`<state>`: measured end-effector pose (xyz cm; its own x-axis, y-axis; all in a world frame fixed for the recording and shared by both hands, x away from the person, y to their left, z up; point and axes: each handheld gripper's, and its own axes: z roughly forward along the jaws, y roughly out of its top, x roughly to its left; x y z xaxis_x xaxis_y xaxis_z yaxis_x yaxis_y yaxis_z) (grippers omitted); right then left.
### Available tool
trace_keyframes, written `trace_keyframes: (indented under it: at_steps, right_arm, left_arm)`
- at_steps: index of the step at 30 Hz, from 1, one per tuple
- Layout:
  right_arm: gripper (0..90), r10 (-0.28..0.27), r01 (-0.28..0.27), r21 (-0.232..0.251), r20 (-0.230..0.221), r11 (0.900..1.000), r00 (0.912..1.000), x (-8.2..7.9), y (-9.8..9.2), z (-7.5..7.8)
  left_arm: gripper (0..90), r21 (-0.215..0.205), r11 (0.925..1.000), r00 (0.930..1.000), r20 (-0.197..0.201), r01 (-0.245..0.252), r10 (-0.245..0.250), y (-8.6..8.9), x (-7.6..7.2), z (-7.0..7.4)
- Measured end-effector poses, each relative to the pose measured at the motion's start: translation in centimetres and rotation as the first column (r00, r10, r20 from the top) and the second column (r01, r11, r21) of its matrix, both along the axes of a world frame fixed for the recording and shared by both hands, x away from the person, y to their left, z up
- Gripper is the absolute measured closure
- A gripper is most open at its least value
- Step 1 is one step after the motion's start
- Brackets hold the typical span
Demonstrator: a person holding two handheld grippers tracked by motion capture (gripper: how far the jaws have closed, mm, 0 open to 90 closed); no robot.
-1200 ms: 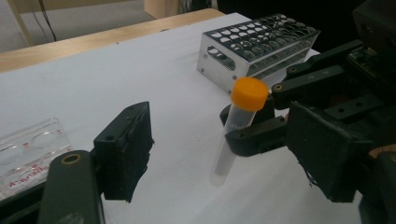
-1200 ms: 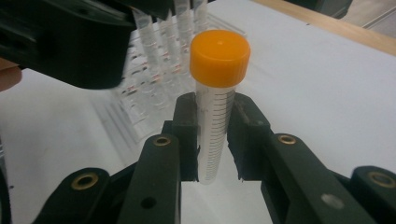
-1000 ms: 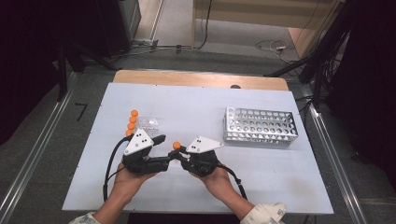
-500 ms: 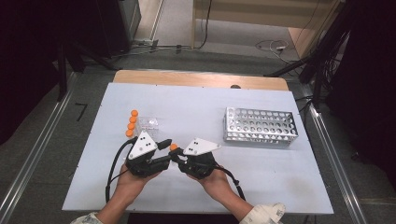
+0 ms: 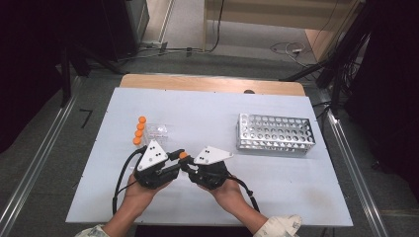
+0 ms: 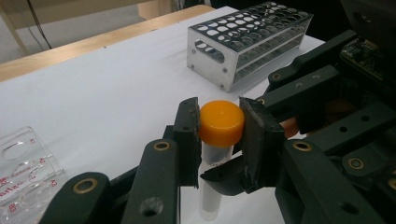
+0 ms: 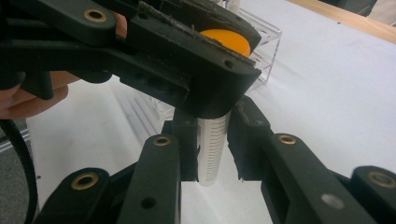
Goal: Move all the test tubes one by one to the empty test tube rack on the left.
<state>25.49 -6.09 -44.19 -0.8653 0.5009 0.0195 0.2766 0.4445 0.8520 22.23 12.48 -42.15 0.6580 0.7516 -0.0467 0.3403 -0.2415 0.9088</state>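
We find the left gripper (image 6: pixel 219 128) has just been closing its jaws, which now clamp the orange cap (image 6: pixel 222 122) of the tube (image 7: pixel 212 149); a second ago they stood apart around it. The right gripper (image 7: pixel 212 144) grasps the tube's graduated body just below, jaws pressed on both sides, unchanged. Both hands have kept their place, and the tube stands upright between them above the near middle of the bench (image 5: pixel 207 113). In our judgement the cap is about to be unscrewed. The metal rack (image 5: pixel 275 134) stands well apart at the right, and the clear holder (image 5: pixel 157 131) with three other capped tubes (image 5: pixel 139 133) lies behind the left gripper.
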Motion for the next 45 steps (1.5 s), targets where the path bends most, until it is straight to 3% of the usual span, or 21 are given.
trace_keyframes:
  at_steps: [3, 10, 17, 25, 34, 37, 40, 45]
  right_arm:
    - [70.7, -0.001, 0.001, 0.003, 0.001, 1.000, 1.0000, 0.0, 0.0, 0.0]
    - [35.2, 0.024, -0.024, -0.030, 0.012, 0.999, 0.9996, 0.0, 0.1, 0.1]
    - [19.0, -0.007, 0.007, -0.054, -0.009, 0.999, 0.9999, 0.9, -0.9, 0.2]
    - [16.0, -0.099, 0.099, -0.046, -0.005, 0.994, 0.9951, 2.3, -3.6, 0.5]
    - [15.9, -0.196, 0.196, -0.023, 0.014, 0.980, 0.9805, 2.9, -7.6, 1.4]
    - [15.9, -0.225, 0.226, -0.017, 0.019, 0.974, 0.9741, 2.8, -9.0, 1.6]
    - [15.9, -0.254, 0.254, -0.010, 0.022, 0.967, 0.9670, 2.7, -10.4, 1.7]
    - [15.9, -0.293, 0.293, -0.007, 0.025, 0.956, 0.9558, 2.6, -12.4, 1.8]
  left_arm:
    - [70.5, -0.005, 1.0000, 1.0000, -0.001, 0.000, 0.000, 0.0, 0.0, 0.1]
    - [70.6, -0.029, 0.9995, 0.9999, 0.004, -0.014, 0.014, 0.8, -0.1, 0.8]
    - [70.5, -0.055, 0.9966, 0.9981, -0.002, -0.062, 0.062, 2.8, 0.0, 1.8]
    - [70.6, -0.074, 0.9904, 0.9931, 0.000, -0.117, 0.117, 4.7, -0.2, 2.6]
    - [70.5, -0.091, 0.9831, 0.9863, 0.030, -0.159, 0.162, 6.6, -0.9, 4.0]
    - [70.6, -0.089, 0.9779, 0.9806, 0.034, -0.189, 0.193, 7.5, -1.0, 4.3]
    - [70.6, -0.070, 0.9693, 0.9705, 0.034, -0.236, 0.239, 8.3, -1.0, 4.3]
    - [70.5, -0.054, 0.9607, 0.9612, 0.032, -0.272, 0.274, 9.3, -1.1, 4.2]
